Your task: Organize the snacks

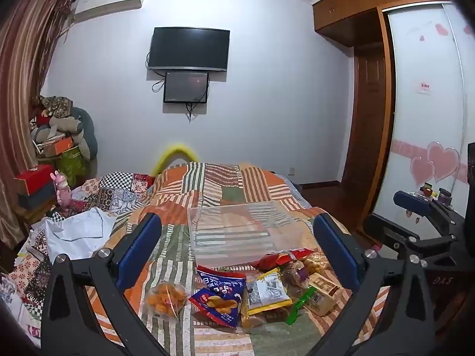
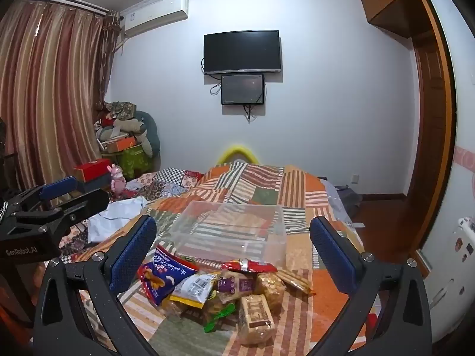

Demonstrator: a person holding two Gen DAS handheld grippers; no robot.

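Note:
A pile of snack packets lies on the patchwork bed cover: a blue chip bag (image 1: 219, 293) (image 2: 161, 276), a clear bag of orange puffs (image 1: 164, 296), a yellow-edged packet (image 1: 267, 290) (image 2: 193, 287), a red packet (image 1: 282, 256) (image 2: 248, 265) and a tan biscuit pack (image 2: 255, 317). An empty clear plastic bin (image 1: 243, 231) (image 2: 231, 231) stands just behind the pile. My left gripper (image 1: 237, 237) is open and empty above the pile. My right gripper (image 2: 234, 243) is open and empty over it too. Each gripper shows at the edge of the other's view.
The bed (image 1: 219, 184) fills the middle, with crumpled bedding and white cloth (image 1: 77, 231) to the left. Boxes and soft toys (image 1: 56, 148) are stacked by the curtain. A wardrobe (image 1: 424, 118) stands right. A TV (image 1: 188, 49) hangs on the far wall.

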